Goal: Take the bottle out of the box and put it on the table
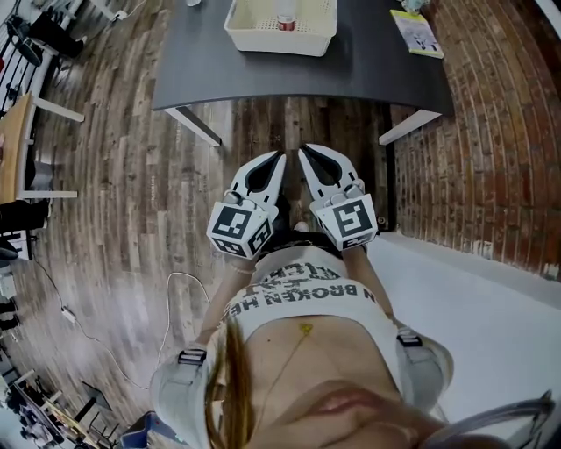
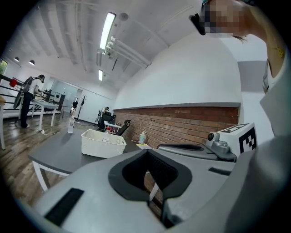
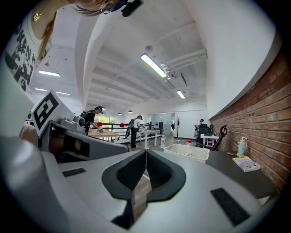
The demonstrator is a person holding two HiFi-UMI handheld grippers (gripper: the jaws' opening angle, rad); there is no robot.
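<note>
Two hand-held grippers, left gripper [image 1: 278, 158] and right gripper [image 1: 305, 150], lie side by side close to the person's torso [image 1: 302, 302]. They are almost touching, with their tips aimed at the far table [image 1: 368, 70]. Each claw is clenched tip to tip with nothing between the jaws. A strip of bare wooden floor [image 1: 131, 219] separates the tips from the table's near edge, and two white legs [image 1: 197, 123] [image 1: 410, 125] splay out beneath that edge at left and right. The bottle [image 1: 286, 22], with a red cap, stands upright inside the white perforated box [image 1: 280, 44]. The box sits well back from the near edge, with bare dark tabletop in front of it and to its left. A yellow-green booklet [image 1: 417, 33] lies flat near the table's right edge, apart from the box. In the gripper views a small pale container [image 3: 242, 146] stands just beyond the booklet by the wall, and a clear bottle [image 2: 71, 124] stands alone toward the table's far left corner. The brick wall [image 1: 473, 158] runs close along the table's right side. To the left the floor opens wide, crossed only by a thin cable [image 1: 175, 289] and bordered by a wooden desk [image 1: 17, 149]. People [image 3: 135, 129] stand at other tables well beyond.
</note>
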